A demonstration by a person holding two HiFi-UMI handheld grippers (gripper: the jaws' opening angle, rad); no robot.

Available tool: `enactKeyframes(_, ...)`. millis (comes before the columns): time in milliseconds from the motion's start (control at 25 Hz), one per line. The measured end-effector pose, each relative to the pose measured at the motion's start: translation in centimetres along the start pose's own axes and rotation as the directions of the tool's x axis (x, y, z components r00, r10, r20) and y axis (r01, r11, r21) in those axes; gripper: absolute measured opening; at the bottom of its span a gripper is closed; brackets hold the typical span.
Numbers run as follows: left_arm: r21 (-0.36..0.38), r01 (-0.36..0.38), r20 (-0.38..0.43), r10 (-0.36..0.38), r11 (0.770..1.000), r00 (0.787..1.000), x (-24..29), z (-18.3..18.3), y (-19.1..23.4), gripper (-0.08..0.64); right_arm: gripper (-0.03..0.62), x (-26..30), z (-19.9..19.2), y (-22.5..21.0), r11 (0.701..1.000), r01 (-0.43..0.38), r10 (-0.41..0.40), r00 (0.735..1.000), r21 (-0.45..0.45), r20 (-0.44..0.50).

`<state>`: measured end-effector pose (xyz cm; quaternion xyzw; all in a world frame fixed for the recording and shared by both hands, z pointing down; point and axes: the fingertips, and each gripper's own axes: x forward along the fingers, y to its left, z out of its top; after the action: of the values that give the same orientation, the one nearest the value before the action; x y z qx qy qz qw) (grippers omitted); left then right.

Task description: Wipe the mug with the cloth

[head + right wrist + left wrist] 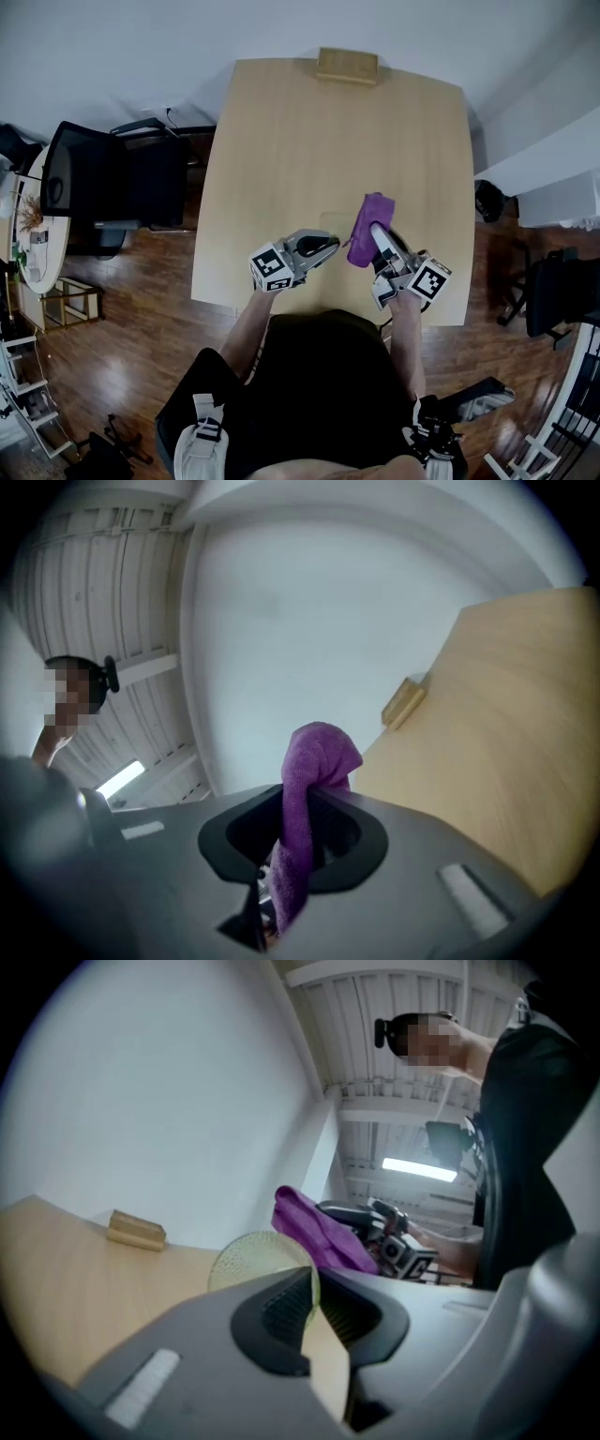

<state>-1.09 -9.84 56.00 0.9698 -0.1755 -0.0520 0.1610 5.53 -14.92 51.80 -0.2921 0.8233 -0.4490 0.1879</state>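
While the left gripper [314, 1312] has its fingers [281, 1314] pinching the mug [251, 1260] by its thin wall over the counter's [309, 141] near side, the right gripper [291, 855] clamps the cloth [319, 761] just right of it. The clear mug looks light, slippery and breakable, so a wall grip suits it. The cloth is limp.

Head view: high up, looking steeply down over the table [281, 169], its near edge low in frame. Left gripper view: close over its own jaws, rolled, facing the right gripper [374, 236]. Right gripper view: tilted, facing the far edge. All three share the wooden block [347, 66] there and the purple cloth [368, 217].
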Motion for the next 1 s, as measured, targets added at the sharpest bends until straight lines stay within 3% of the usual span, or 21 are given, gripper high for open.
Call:
enactKeyframes(80,0.040,-0.006,-0.030,0.007,0.999,1.000,-0.1,0.0,-0.5,0.043,0.061,-1.2,1.6,-1.4,0.998,0.048,-0.050,0.997,0.027,0.065)
enactKeyframes(160,0.079,0.001,-0.043,0.002,0.997,0.999,-0.2,-0.4,-0.8,0.043,0.061,-1.6,1.7,-1.8,0.997,0.068,-0.070,0.995,0.035,0.070)
enactKeyframes(400,0.258,0.041,-0.102,-0.015,0.965,0.995,0.2,-2.5,-1.3,0.043,0.061,0.3,-2.5,-2.9,0.991,0.134,-0.132,0.987,0.016,-0.096)
enactKeyframes(600,0.330,0.073,-0.179,-0.013,0.941,0.984,0.0,-4.6,-1.5,0.052,0.061,2.5,-6.1,0.6,1.000,0.020,-0.017,0.970,0.009,-0.244)
enactKeyframes(760,0.248,0.015,-0.106,0.012,0.969,0.994,-0.3,-3.6,-0.5,0.043,0.061,3.8,-8.3,4.1,0.992,-0.130,0.125,0.936,0.009,-0.328)
enactKeyframes(880,0.204,-0.030,-0.055,0.042,0.978,0.998,-0.7,-2.2,-0.2,0.043,0.061,3.2,-6.4,4.4,0.989,-0.148,0.139,0.957,-0.015,-0.253)
enactKeyframes(1000,0.282,-0.039,-0.065,0.060,0.959,0.996,-1.0,-2.2,-0.2,0.043,0.061,0.9,-1.5,0.6,1.000,-0.018,0.018,0.998,0.009,-0.064)
